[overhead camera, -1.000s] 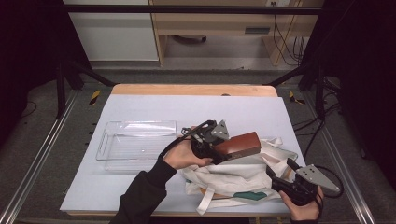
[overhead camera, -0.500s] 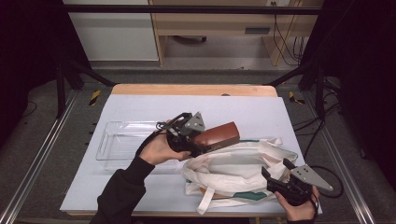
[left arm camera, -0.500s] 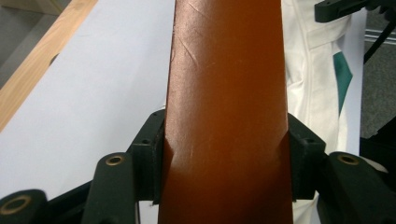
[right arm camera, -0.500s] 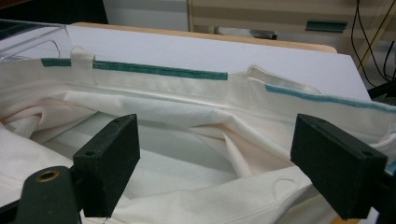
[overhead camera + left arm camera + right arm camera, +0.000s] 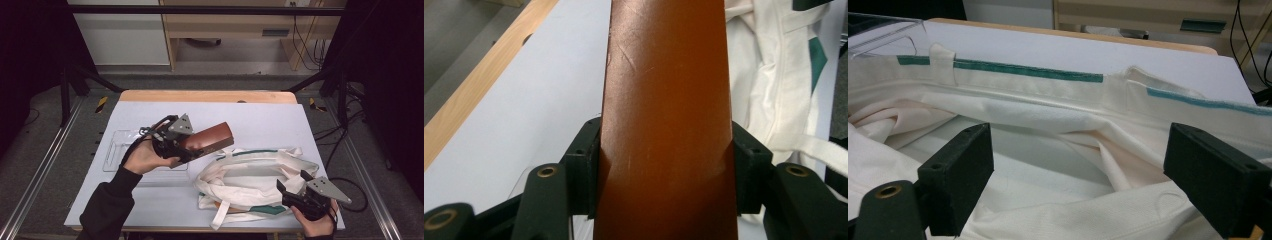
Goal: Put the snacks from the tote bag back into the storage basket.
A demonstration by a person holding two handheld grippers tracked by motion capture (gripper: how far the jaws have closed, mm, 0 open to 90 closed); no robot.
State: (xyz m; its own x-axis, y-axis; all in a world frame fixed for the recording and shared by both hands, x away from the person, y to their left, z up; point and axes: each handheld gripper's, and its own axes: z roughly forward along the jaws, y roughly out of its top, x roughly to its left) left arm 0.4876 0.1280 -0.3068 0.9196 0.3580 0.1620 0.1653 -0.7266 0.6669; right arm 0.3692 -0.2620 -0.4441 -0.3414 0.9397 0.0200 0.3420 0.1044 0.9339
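Progress looks halfway: my left gripper (image 5: 192,145) clamps the long brown leather case (image 5: 209,139) above the bench (image 5: 260,117), out of the cream cloth tote bag (image 5: 250,172); clear plastic tray (image 5: 116,150) awaits. My right gripper (image 5: 292,186) fingers have just been widening, empty, at the bag's near right.

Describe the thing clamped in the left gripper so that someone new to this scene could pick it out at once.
On the pale blue table, look left of the white tote bag, just right of the clear plastic tray. There the left gripper clamps a long reddish-brown case, held off the table. It is the one smooth, glossy brown thing there, beside soft white cloth and see-through plastic.
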